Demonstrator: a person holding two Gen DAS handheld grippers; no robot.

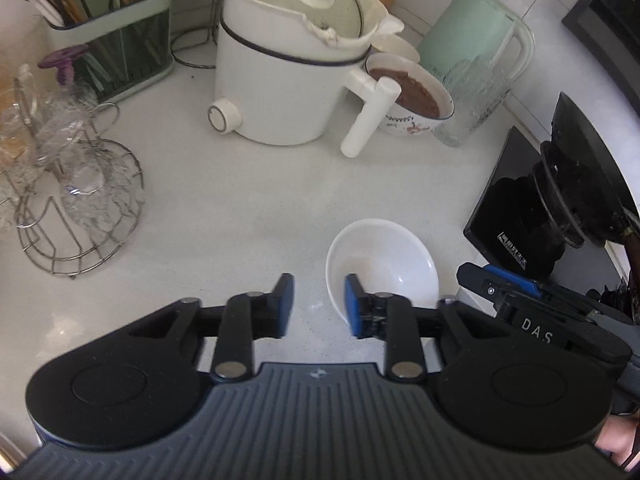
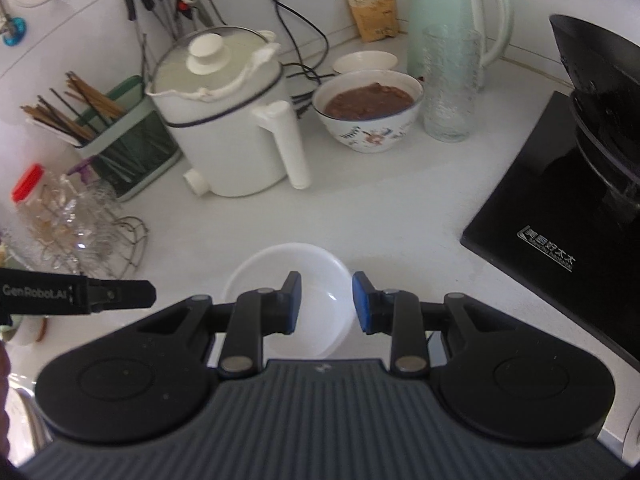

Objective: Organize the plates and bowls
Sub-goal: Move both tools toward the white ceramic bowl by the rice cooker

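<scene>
An empty white bowl (image 1: 384, 260) sits on the white counter, and also shows in the right wrist view (image 2: 272, 276). My left gripper (image 1: 320, 306) is open, hovering at the bowl's near left rim, its right finger over the bowl. My right gripper (image 2: 326, 304) is open above the bowl's near right rim, holding nothing. A patterned bowl (image 2: 370, 114) full of brown food stands at the back, with a small white dish (image 2: 366, 62) behind it. The right gripper's body (image 1: 532, 304) shows at the right of the left wrist view.
A white electric pot (image 2: 224, 120) with lid and handle stands centre back. A mint kettle (image 2: 452, 12) and textured glass (image 2: 450, 84) are back right. A black stove (image 2: 560, 208) is right. A chopstick holder (image 2: 116, 140) and wire rack of glasses (image 1: 76, 200) are left.
</scene>
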